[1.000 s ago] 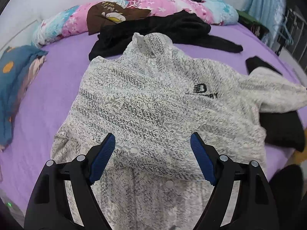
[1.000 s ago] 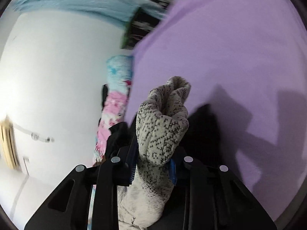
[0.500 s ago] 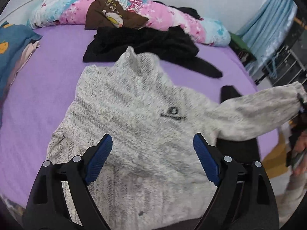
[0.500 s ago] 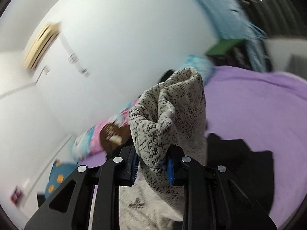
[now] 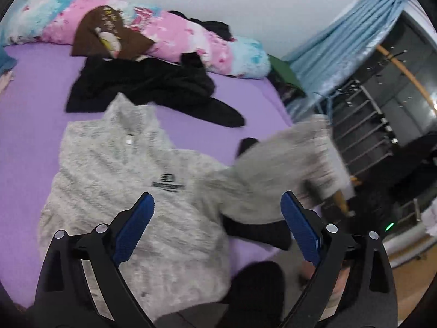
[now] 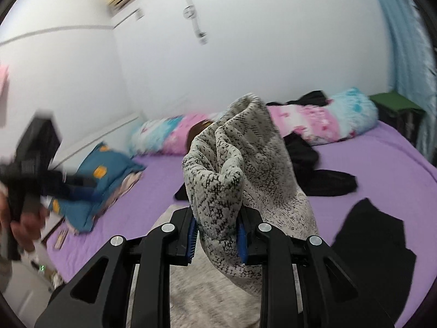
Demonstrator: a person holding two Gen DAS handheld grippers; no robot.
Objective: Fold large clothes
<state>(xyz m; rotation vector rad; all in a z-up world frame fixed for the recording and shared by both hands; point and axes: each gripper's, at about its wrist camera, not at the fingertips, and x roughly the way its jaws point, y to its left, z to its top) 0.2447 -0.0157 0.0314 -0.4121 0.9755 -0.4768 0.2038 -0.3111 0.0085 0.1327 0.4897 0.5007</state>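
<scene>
Right now I am standing at the foot of a bed covered by a purple sheet (image 5: 35, 114), working on a grey speckled fleece pullover (image 5: 131, 180) that is lying front-up across it, collar pointing toward the far pillows. My left gripper (image 5: 217, 218) is hovering above the pullover's lower half, its blue pads (image 5: 133, 232) spread wide apart and touching nothing; its jaws have just been opening further, with no cloth between them. My right gripper (image 6: 215, 235) is clamping the cuff end of the pullover's sleeve (image 6: 235, 158), the bunched fabric standing up above the pads and the rest trailing down toward the body of the garment. In the left view that lifted sleeve is showing as a blurred grey band rising to the right. Beyond the collar a black garment (image 5: 153, 87) is lying crumpled on the sheet, and behind it a pink and blue floral bolster (image 5: 177, 32) is running along the white wall. A light blue curtain (image 5: 341, 35) is hanging at the right.
</scene>
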